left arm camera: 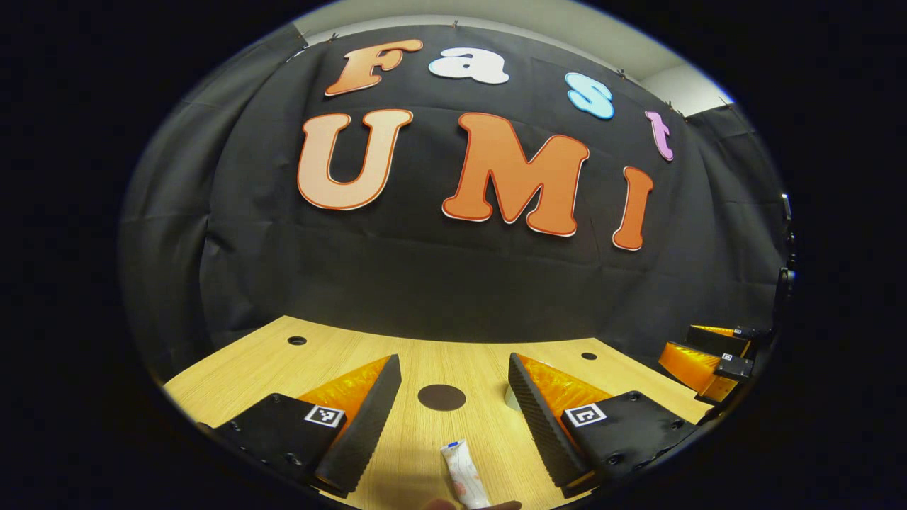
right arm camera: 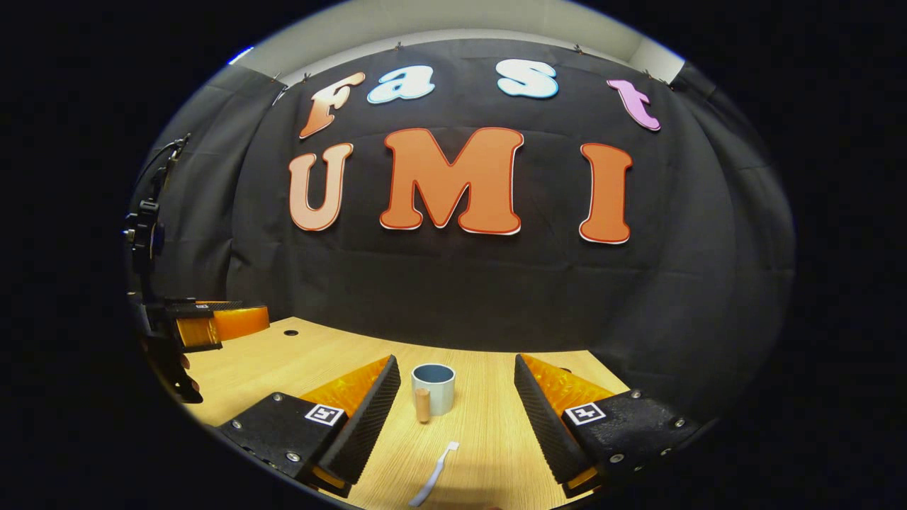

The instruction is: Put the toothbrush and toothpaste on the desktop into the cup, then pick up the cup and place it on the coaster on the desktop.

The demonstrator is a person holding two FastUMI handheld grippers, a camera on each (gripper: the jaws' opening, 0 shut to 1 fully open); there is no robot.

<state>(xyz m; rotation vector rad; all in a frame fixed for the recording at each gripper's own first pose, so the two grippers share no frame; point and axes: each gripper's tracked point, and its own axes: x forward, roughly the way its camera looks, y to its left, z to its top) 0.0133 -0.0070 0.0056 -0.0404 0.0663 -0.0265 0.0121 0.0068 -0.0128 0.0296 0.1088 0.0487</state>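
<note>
Nearest the lens in the left gripper view, the toothpaste tube [left arm camera: 462, 472] lies flat on the table [left arm camera: 241, 375], its long axis running away from the camera with the crimped end pointing toward the dark round coaster [left arm camera: 441, 397], between the spread, empty fingers of the left gripper [left arm camera: 453, 411]. In the right gripper view the white toothbrush [right arm camera: 434, 473] lies on the wood, slanting up and right toward the blue cup [right arm camera: 434, 388], whose wooden handle [right arm camera: 422, 406] faces the camera. Both lie between the released fingers of the right gripper [right arm camera: 457, 411].
</note>
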